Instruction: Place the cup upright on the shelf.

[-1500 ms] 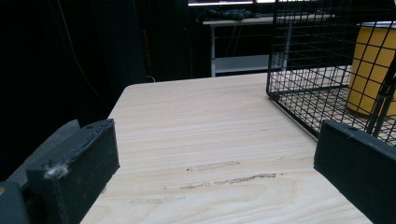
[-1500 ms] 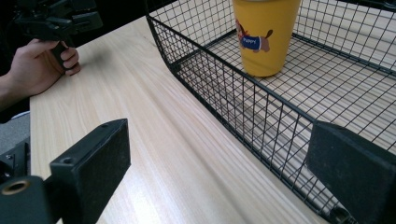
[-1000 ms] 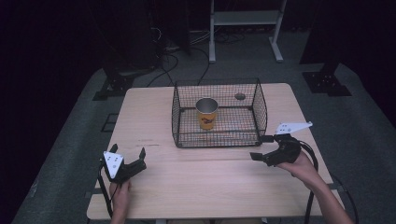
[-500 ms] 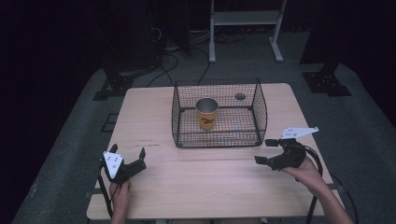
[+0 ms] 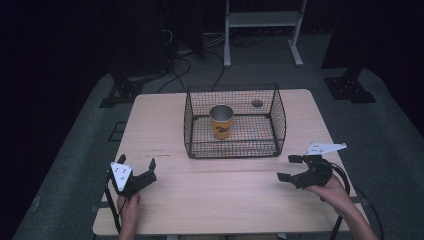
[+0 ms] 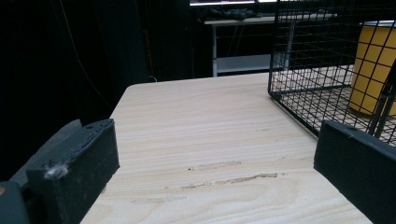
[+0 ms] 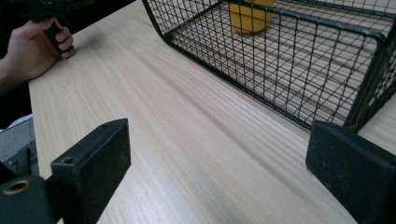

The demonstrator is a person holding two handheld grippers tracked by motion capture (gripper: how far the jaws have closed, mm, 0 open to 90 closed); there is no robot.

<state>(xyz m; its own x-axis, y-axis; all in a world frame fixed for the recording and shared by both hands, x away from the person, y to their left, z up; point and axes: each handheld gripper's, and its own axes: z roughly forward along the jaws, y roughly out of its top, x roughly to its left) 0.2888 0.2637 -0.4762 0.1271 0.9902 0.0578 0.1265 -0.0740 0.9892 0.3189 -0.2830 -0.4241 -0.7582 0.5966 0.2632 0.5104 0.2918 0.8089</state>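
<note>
Pale wooden desk (image 5: 225, 195), with a black wire basket (image 5: 234, 145) standing at its middle. Yellow cup (image 5: 221, 120) upright inside, toward the basket's left part. Left tongs (image 5: 136, 171) near the front left corner, spread wide, grasping nothing. Right tongs (image 5: 289, 168) near the front right edge, likewise spread and empty, aimed at the basket.

Centred on table (image 5: 165, 125): basket (image 5: 280, 117), cup (image 5: 221, 120) inside at 9 o'clock; grippers at 7 (image 5: 137, 169) and 4 (image 5: 289, 168).
</note>
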